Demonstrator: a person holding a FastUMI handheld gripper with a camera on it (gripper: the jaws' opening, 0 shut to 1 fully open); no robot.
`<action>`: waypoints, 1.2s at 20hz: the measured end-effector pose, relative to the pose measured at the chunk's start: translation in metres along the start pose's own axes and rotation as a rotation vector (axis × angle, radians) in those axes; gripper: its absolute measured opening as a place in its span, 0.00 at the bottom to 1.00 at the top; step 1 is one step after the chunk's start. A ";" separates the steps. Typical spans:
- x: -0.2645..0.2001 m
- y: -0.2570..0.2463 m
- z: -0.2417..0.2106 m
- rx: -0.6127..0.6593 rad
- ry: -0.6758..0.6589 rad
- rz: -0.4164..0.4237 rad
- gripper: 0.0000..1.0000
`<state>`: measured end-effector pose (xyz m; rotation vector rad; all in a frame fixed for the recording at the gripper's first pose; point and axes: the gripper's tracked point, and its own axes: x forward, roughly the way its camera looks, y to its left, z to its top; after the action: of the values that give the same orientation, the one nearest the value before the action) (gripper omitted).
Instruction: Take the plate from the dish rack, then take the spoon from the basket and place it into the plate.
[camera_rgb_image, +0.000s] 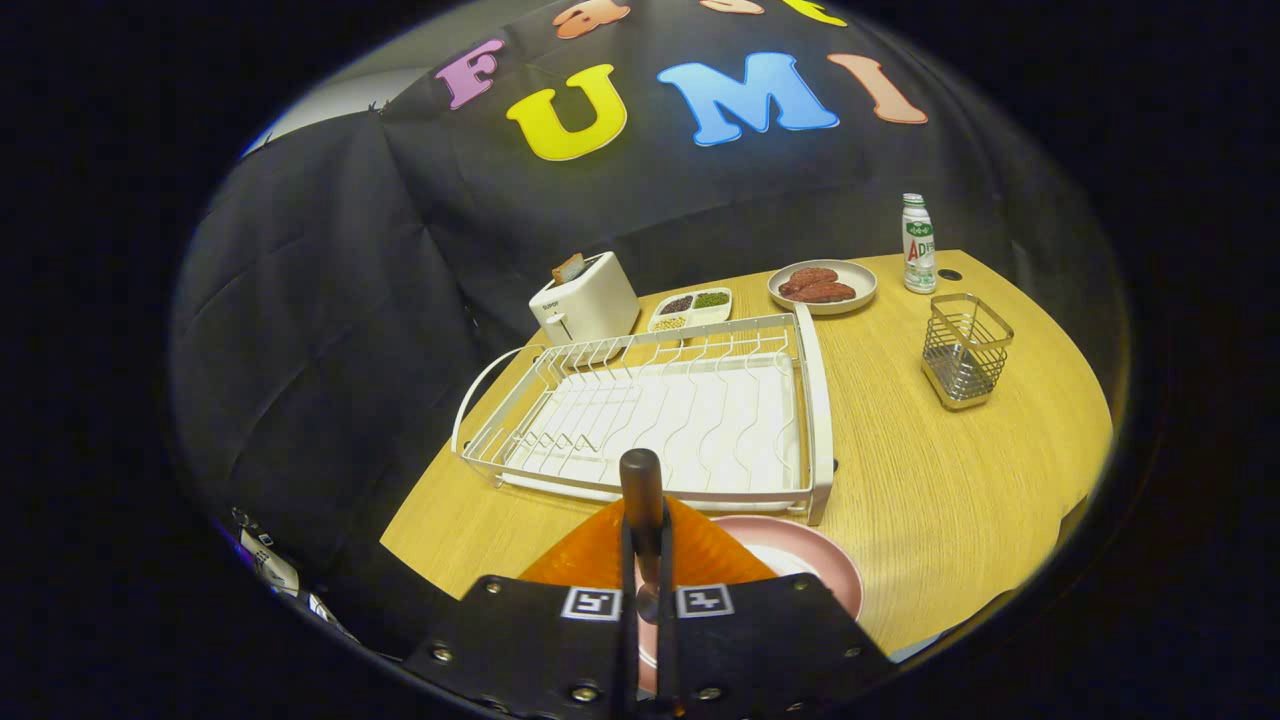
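Gripper view. Lower centre of frame: gripper (642, 545), fingers pressed together on the spoon (641, 480), dark handle projecting forward beyond the tips, bowl end apparently back between the fingers and largely hidden. Lower centre-right, just beside and beneath the fingers: pink plate (812, 560) on the table (940, 480), out of the rack, near half covered by the gripper, visible part bare. Step in hand, by judgement: spoon into plate. To do it well: shift slightly right so the spoon hangs over the plate's middle, lower until close to the surface, tilt the handle toward level, then spread the fingers gently to avoid a bounce or a slide over the rim; keep clear of the rack's near corner. Centre of frame: rack (815, 400), no dishes in it, touching or nearly touching the plate's far edge, cannot tell which. Right of centre: wire basket (965, 350), apparently empty. Upper centre-right: beige plate (860, 290) holding reddish-brown food, bottle (918, 245) beside it. Upper centre: divided tray (722, 312) with dark, green and pale grains; toaster (585, 300) with a slice in its slot.
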<state>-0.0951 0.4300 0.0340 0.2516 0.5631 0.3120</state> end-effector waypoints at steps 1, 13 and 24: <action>-0.002 0.003 -0.003 0.008 -0.017 -0.005 0.08; -0.051 -0.009 0.021 -0.012 -0.106 -0.079 0.22; -0.098 -0.067 0.127 -0.092 -0.308 -0.151 0.22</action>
<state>-0.0881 0.3146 0.1636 0.1629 0.2607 0.1481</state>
